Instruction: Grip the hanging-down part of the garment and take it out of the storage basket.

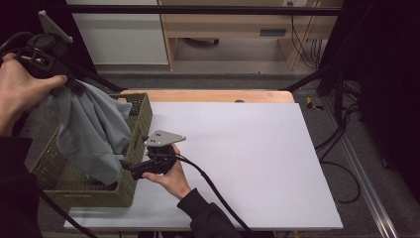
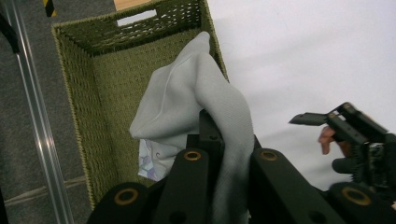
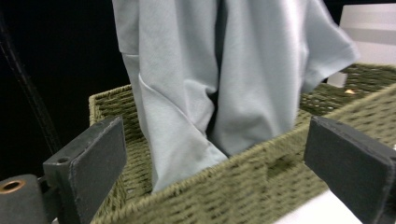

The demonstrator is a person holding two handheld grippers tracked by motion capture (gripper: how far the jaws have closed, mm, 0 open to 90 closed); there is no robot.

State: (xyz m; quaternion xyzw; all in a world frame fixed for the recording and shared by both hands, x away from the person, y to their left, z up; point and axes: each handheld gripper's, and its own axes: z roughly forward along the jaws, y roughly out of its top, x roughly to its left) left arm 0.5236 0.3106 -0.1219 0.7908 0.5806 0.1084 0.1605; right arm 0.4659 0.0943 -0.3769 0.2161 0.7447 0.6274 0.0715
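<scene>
A grey garment (image 1: 91, 129) hangs from my left gripper (image 1: 72, 85), which is raised at the far left and shut on the cloth's top. The cloth's lower end drops into an olive woven basket (image 1: 141, 106) at the table's left edge. In the left gripper view the cloth (image 2: 196, 93) runs between the jaws of the left gripper (image 2: 231, 156), over the basket (image 2: 84, 116). My right gripper (image 1: 134, 156) stands open just outside the basket's right wall, pointing at it. In the right gripper view the right gripper (image 3: 222, 163) frames the basket wall (image 3: 233, 191), with the garment (image 3: 219, 70) behind it.
A white board (image 1: 247, 148) covers the table to the right of the basket. A pale patterned item (image 2: 149, 163) lies in the basket's bottom. Black frame poles and cables (image 1: 337, 99) stand off the table's right side, and a wooden cabinet (image 1: 223, 29) stands behind.
</scene>
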